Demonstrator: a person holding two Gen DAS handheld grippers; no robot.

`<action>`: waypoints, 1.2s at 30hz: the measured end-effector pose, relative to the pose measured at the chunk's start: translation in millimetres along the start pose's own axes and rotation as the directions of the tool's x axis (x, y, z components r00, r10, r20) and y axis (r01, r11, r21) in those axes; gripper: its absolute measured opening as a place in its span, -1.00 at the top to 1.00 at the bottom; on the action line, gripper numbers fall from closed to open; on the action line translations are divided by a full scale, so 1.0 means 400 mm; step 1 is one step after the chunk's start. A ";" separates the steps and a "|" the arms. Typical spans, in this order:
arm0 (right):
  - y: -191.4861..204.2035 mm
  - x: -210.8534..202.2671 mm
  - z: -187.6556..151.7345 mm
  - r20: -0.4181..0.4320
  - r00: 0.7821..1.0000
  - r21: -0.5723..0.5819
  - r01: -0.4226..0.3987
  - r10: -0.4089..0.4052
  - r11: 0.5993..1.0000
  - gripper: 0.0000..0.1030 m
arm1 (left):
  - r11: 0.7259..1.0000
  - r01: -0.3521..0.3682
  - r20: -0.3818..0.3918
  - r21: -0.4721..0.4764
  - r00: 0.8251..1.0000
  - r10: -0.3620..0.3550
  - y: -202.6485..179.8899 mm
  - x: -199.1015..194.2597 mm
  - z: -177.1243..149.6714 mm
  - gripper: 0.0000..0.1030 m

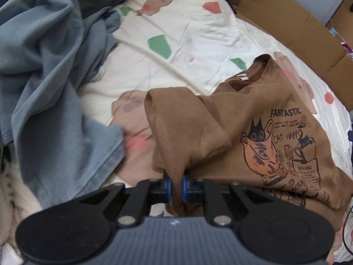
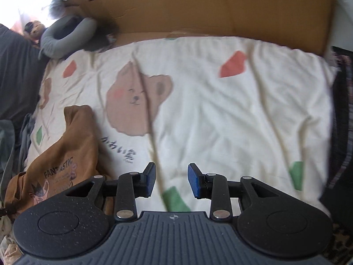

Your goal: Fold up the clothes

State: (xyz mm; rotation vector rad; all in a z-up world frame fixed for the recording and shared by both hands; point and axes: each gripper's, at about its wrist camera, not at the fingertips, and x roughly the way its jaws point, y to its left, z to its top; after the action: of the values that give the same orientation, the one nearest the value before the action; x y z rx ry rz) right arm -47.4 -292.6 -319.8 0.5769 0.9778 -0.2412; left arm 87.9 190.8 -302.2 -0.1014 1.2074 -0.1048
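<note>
A brown T-shirt [image 1: 242, 132] with a black cat print and the word FANTASTIC lies crumpled on the cream bear-print bedsheet [image 1: 198, 35]. My left gripper [image 1: 175, 184] is shut on a bunched fold of its brown cloth, which rises between the blue pads. In the right wrist view the same brown T-shirt [image 2: 66, 154] lies at the lower left. My right gripper [image 2: 171, 180] hovers open over the bedsheet [image 2: 242, 121], to the right of the shirt, with nothing between its fingers.
A blue-grey garment [image 1: 48, 88] is heaped at the left of the bed. A flattened cardboard box [image 2: 220, 6] stands along the far edge. A grey neck pillow [image 2: 66, 35] and dark clothing [image 2: 17, 72] lie at the far left.
</note>
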 end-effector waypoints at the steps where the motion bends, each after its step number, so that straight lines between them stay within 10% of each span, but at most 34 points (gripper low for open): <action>1: 0.008 0.010 -0.001 -0.004 1.000 -0.004 -0.011 0.011 1.000 0.16 | 1.000 -0.007 -0.003 -0.006 1.000 0.007 0.008 -0.002 -0.007 0.81; 12: 0.151 0.155 -0.036 -0.083 0.983 -0.110 -0.174 0.165 0.979 0.09 | 0.993 -0.089 -0.068 -0.078 0.994 0.084 0.083 -0.012 -0.085 0.87; 33: 0.322 0.355 -0.005 -0.177 0.967 -0.381 -0.239 0.183 0.893 0.09 | 0.987 -0.110 -0.103 -0.116 0.990 0.099 0.103 -0.009 -0.133 0.90; 36: 0.343 0.372 -0.004 -0.183 0.963 -0.407 -0.259 0.200 0.876 0.42 | 0.986 -0.103 -0.104 -0.131 0.991 0.090 0.105 0.002 -0.125 0.89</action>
State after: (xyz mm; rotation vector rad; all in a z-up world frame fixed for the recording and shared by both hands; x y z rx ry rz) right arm 93.8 -169.4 -396.6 0.3006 1.0434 0.2294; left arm 42.6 231.2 -326.3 -0.1586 1.3145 0.0588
